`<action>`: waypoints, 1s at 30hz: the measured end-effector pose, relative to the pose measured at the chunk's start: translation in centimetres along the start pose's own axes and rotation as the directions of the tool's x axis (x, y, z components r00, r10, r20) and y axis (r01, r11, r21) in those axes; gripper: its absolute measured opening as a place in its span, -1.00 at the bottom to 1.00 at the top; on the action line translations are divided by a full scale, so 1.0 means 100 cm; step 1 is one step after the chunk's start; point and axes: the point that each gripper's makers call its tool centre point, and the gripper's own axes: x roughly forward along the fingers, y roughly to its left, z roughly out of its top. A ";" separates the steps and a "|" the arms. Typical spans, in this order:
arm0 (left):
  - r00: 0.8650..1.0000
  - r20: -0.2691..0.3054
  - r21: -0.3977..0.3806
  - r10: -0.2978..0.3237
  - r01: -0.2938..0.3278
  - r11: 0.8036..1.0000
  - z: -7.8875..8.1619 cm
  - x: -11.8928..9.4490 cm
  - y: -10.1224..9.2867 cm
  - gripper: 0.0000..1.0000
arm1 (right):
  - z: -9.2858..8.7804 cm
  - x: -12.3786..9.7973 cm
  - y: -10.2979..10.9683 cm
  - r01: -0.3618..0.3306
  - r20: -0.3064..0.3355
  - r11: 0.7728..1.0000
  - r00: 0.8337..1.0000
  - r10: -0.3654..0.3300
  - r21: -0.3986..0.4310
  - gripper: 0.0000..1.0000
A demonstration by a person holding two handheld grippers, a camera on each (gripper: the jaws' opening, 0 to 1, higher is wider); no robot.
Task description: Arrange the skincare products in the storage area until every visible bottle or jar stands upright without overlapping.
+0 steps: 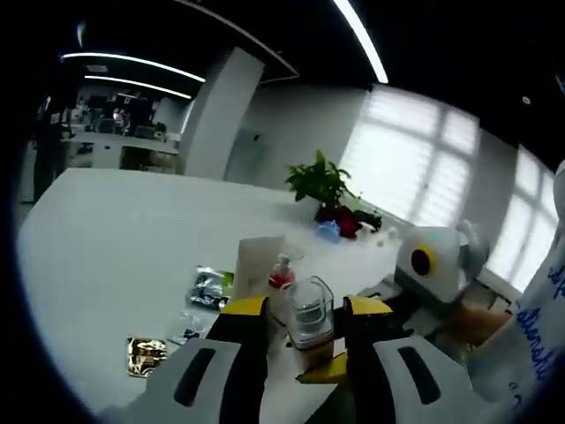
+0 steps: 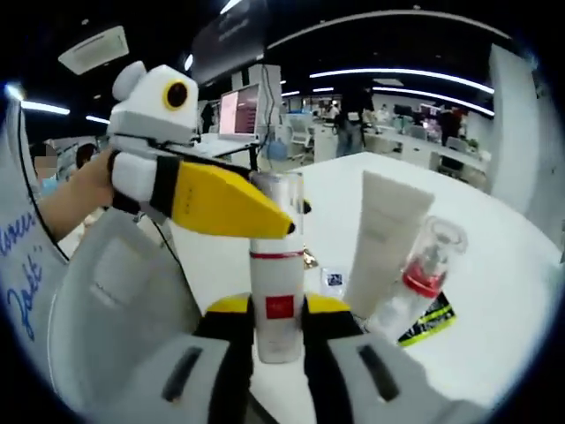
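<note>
- A tall white bottle (image 2: 277, 305) with a red band and clear cap is seen upright between the jaws of the right tongs (image 2: 278, 331); it appears pinched at its lower body.
- The same bottle is seen from its cap end in the left gripper view (image 1: 309, 311), between the jaws of the left tongs (image 1: 305, 329); these look closed on its cap.
- Left tongs (image 2: 221, 199) are also seen in the right gripper view, reaching across the bottle's upper part.
- A white tube (image 2: 384, 238) stands upright just beside the bottle, toward the tabletop (image 1: 115, 230) middle.
- A red-collared pump bottle (image 2: 415, 283) with a clear cap leans against the tube, tilted.
- Foil sachets (image 1: 210, 287) lie flat nearer the tabletop edge; a potted plant (image 1: 322, 185) stands at the far edge.
- Step judged: held bottle being set upright. Next: release without tipping, then the leaning pump bottle is to be stood clear of the tube.
</note>
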 end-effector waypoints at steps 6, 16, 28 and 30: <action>0.997 0.030 -0.025 0.072 -0.071 0.997 -0.001 0.001 0.002 -0.42 | -0.003 0.003 -0.004 0.050 -0.013 0.999 0.999 -0.049 0.008 -0.60; 0.989 0.054 -0.033 0.135 -0.133 0.991 -0.006 0.005 0.003 -0.48 | -0.002 0.005 -0.011 0.107 -0.026 0.994 0.994 -0.108 -0.029 -0.60; 0.994 0.039 0.004 0.098 -0.098 0.995 -0.003 0.000 0.000 -0.69 | 0.000 0.005 -0.009 0.096 -0.012 0.994 0.995 -0.096 -0.046 -0.59; 0.997 0.028 0.027 0.074 -0.075 0.997 -0.002 0.000 -0.001 -0.69 | 0.001 0.005 -0.008 0.086 -0.008 0.995 0.996 -0.087 -0.047 -0.59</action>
